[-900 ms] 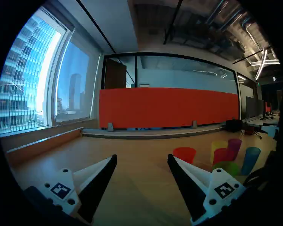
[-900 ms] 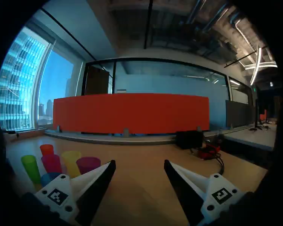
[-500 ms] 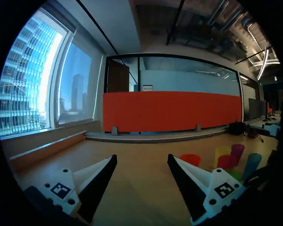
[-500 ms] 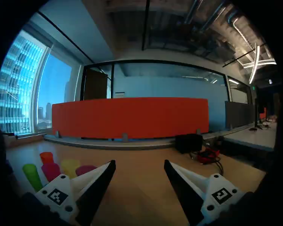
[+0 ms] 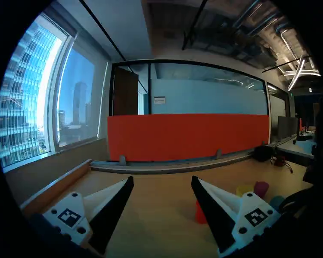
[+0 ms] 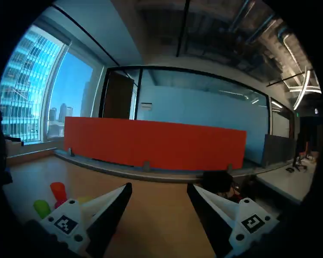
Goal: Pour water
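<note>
left hand-held gripper (image 5: 161, 178): spread, empty
right hand-held gripper (image 6: 158, 185): spread, empty
red cup (image 5: 199, 213): upright on table (image 5: 161, 219), between both; left likely nearer

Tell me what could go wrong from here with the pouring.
The cups stand bunched: the red cup is half hidden behind a finger of the left gripper, so reaching in may topple neighbours like the yellow cup. Any spill could run across the desk toward the black box.
</note>
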